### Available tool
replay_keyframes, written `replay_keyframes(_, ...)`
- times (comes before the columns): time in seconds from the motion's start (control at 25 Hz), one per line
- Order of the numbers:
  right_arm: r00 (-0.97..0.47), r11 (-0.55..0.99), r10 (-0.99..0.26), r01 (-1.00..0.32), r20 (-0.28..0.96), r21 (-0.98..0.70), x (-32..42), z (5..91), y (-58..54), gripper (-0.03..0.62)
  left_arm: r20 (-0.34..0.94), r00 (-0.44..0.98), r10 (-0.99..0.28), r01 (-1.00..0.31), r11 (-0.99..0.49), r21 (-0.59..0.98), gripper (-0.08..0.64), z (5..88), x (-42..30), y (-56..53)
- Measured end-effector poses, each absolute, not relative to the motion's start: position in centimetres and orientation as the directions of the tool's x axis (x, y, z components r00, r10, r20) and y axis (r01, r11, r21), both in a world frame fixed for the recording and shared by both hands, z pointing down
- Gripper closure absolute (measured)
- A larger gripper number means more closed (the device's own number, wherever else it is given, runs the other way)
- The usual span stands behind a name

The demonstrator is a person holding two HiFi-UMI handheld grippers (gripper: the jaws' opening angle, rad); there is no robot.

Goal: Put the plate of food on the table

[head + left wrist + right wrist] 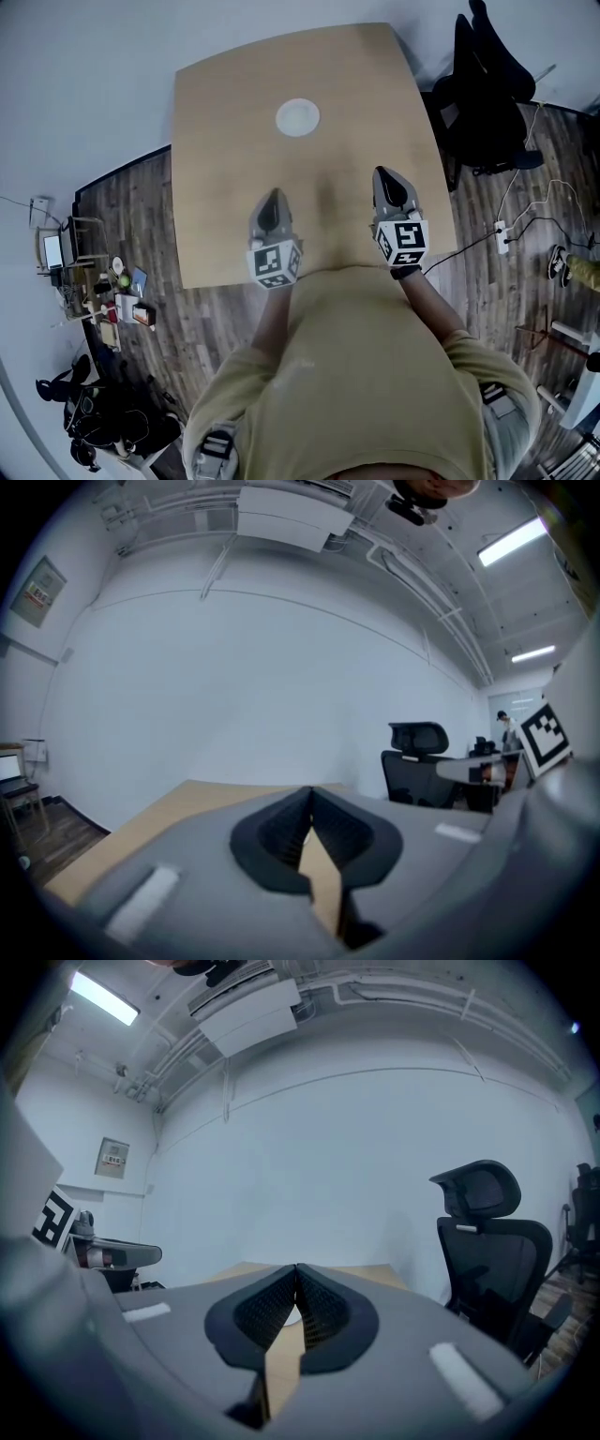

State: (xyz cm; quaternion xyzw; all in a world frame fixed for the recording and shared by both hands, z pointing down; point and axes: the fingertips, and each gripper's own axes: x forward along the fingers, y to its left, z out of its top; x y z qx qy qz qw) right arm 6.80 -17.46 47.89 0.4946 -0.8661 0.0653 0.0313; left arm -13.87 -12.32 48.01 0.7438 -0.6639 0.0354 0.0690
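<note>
A white plate (297, 117) sits alone on the far middle of the light wooden table (216, 141); I cannot make out any food on it. Both grippers hover over the table's near part, well short of the plate. My left gripper (273, 195) is shut with nothing between its jaws, and in the left gripper view (310, 794) its pads meet at the tip. My right gripper (382, 173) is likewise shut and empty, its jaws closed together in the right gripper view (296, 1269). Both point towards the far wall.
A black office chair (487, 84) stands at the table's right far corner, also seen as a chair (492, 1241) beside the table. Small clutter (117, 291) lies on the wood floor at the left. A power strip (502, 236) with cables lies at the right.
</note>
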Motion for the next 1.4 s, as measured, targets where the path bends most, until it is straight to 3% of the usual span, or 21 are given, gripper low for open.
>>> replay_keyframes(1.4, -0.531, 0.532, -0.840, -0.846, 0.112, -0.029, 5.7, 47.7, -19.3, 0.588, 0.148, 0.091, -0.985, -0.995, -0.083, 0.058, 0.557, 48.6, -15.4, -14.1)
